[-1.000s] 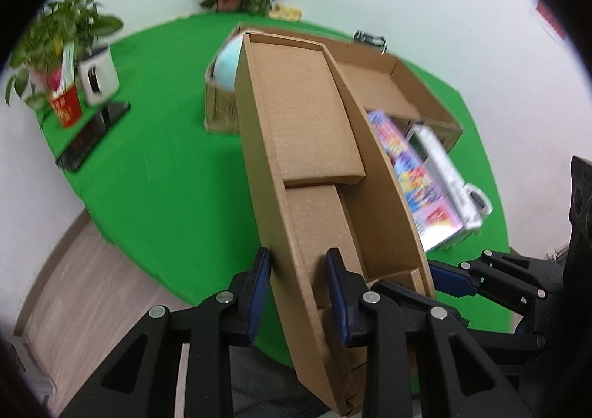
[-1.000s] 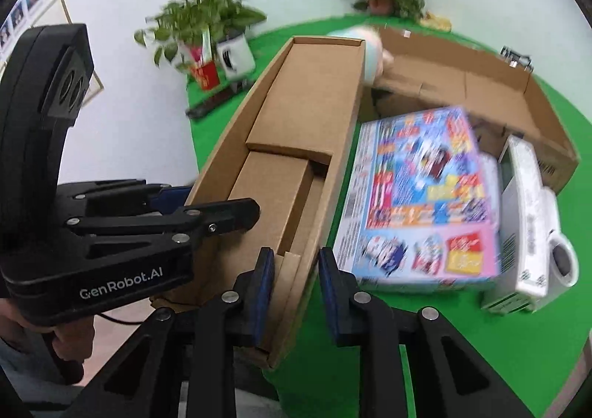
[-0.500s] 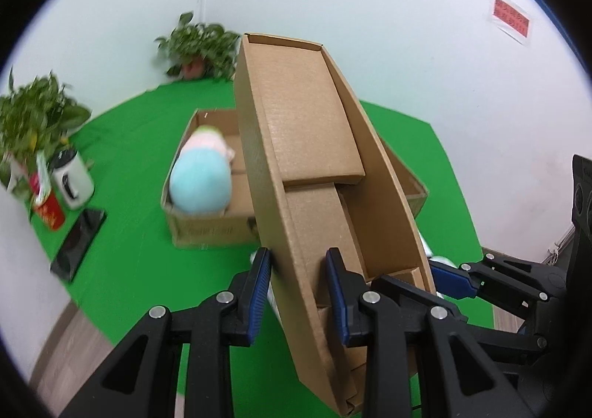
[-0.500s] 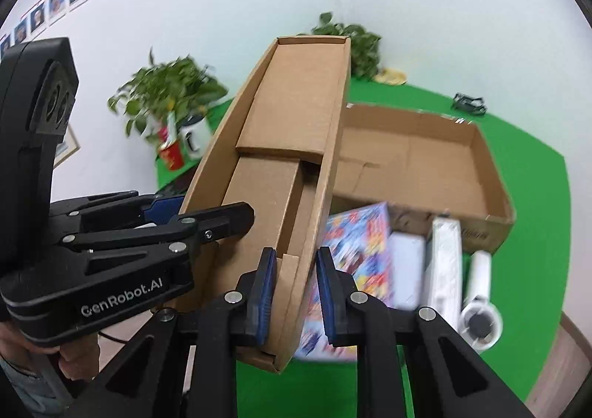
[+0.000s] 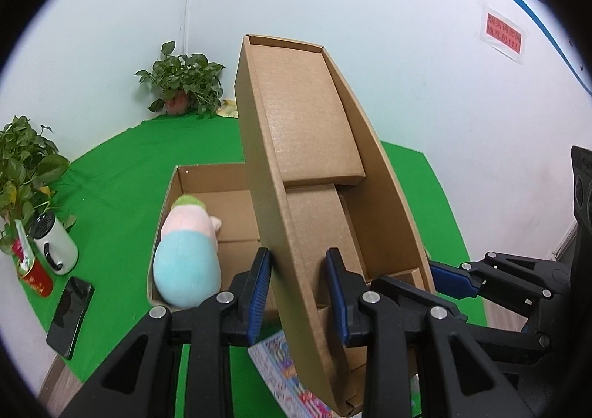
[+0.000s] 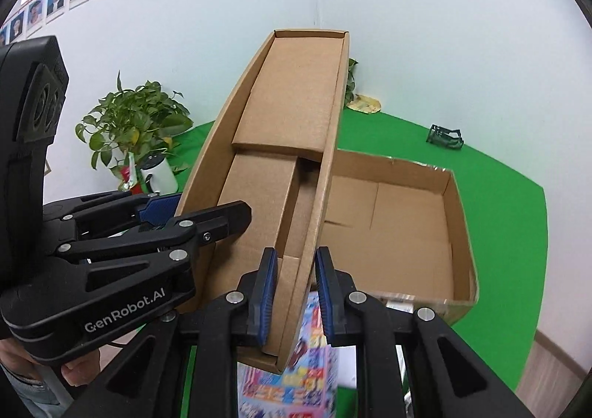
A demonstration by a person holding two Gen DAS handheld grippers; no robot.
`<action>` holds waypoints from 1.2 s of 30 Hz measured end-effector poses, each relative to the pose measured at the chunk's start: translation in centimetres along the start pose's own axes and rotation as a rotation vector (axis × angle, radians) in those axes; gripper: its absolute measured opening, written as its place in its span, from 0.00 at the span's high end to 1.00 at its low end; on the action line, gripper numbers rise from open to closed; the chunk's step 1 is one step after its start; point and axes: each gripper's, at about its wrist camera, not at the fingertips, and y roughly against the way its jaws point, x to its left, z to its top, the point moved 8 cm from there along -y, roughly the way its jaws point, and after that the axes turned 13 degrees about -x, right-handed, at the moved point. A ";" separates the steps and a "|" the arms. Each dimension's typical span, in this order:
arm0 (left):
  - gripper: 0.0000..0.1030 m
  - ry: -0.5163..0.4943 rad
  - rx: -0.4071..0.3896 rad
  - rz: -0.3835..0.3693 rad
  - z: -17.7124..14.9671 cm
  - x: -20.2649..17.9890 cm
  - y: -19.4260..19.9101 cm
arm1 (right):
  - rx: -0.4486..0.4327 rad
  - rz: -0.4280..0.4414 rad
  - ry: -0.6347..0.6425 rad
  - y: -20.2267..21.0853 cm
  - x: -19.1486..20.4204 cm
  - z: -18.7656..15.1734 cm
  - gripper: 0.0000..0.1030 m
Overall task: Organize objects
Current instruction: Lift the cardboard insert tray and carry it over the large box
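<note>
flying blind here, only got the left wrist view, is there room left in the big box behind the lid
Observer: Yes. The right wrist view shows the right half of the open box bare inside.
Operator: is the right gripper on the lid too
Observer: Yes. The right gripper clamps the near right wall of the lid, opposite the left gripper.
Operator: anything past the box on that side
Observer: A small dark wire holder sits on the green cloth, apart from the box.

I count two cardboard boxes, one plush toy. Two potted plants, one phone, one white mug.
</note>
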 end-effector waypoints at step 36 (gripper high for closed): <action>0.72 0.000 0.191 -0.022 -1.3 2.5 -12.3 | 0.234 -0.032 -0.055 -14.9 -4.4 -1.4 0.81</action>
